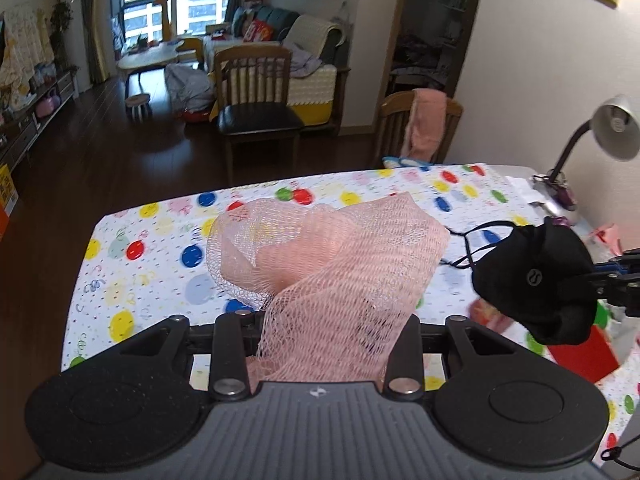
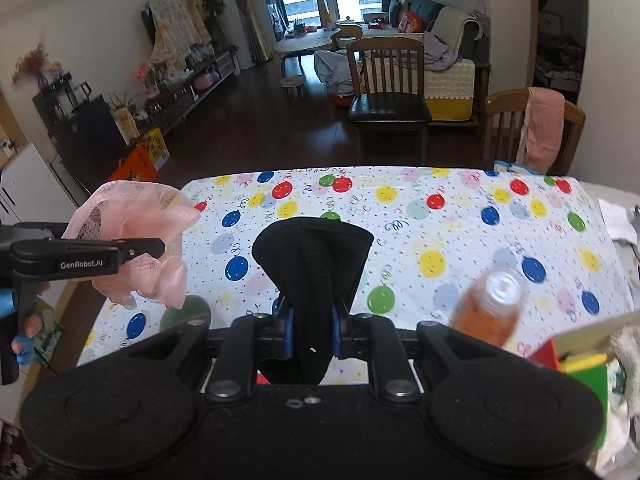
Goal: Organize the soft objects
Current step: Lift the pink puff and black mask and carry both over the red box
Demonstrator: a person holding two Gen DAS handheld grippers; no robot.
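A pink mesh bath pouf bulges up between the fingers of my left gripper, which is shut on it above the table; the mesh hides the fingertips. From the right wrist view the same pouf hangs at the left in the left gripper, with a hand behind it. A black soft cloth item with a small round logo is pinched between the blue pads of my right gripper. In the left wrist view that black item hangs at the right from the right gripper.
The table wears a balloon-print cloth. A blurred bottle of orange liquid and a red-green box stand at the right. A desk lamp and black cord are far right. Two wooden chairs stand beyond the far edge.
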